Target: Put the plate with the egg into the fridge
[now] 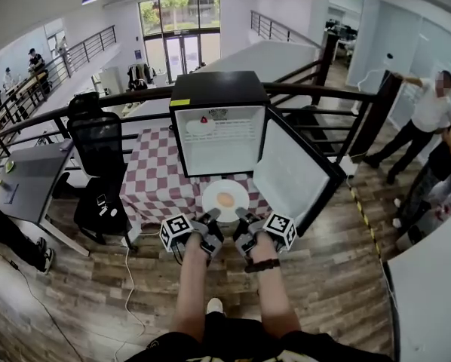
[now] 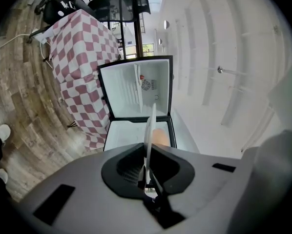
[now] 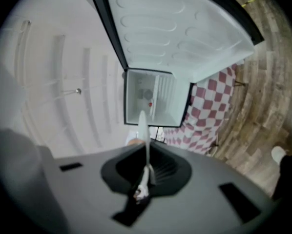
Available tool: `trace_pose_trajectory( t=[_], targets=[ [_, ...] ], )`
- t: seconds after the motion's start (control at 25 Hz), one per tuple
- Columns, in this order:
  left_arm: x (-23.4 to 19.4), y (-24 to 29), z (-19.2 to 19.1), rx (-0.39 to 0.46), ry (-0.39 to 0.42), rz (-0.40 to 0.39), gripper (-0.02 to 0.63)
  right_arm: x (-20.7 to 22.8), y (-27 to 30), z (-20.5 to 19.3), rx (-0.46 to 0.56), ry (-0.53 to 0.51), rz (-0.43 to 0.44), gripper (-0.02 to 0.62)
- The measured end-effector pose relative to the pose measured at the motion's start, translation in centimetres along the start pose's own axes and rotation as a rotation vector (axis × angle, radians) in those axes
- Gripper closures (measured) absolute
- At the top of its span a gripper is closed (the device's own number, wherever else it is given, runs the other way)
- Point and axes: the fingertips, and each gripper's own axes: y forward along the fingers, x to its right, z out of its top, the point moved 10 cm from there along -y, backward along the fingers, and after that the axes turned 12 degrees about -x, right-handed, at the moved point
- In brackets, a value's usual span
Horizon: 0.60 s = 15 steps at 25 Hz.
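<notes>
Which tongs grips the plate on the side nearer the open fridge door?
The right tongs, shut on the plate rim beside the open fridge door; the left tongs clamps the opposite rim, toward the black chair.

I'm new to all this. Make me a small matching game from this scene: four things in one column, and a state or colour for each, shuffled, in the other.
1 plate
2 egg
3 fridge door
4 tablecloth

a red-and-white checked
b standing open
c held by the left gripper and the right gripper
d lying on the plate

Pairs: 1-c, 2-d, 3-b, 4-a
</notes>
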Motion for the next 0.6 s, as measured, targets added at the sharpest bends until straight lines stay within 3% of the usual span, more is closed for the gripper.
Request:
trace_pose_trajectory(
  t=[0.28, 0.6],
  targets=[
    [-0.4, -0.3, 6.9, 0.000, -0.016, 0.014, 0.565, 0.0, 7.2, 1.3, 0.002, 0.028, 0.016, 0.566],
    [-2.2, 1.2, 10.7, -0.017, -0.050, 0.031, 0.565, 0.7, 10.4, 2.6, 0.014, 0.061, -0.045, 0.566]
  ],
)
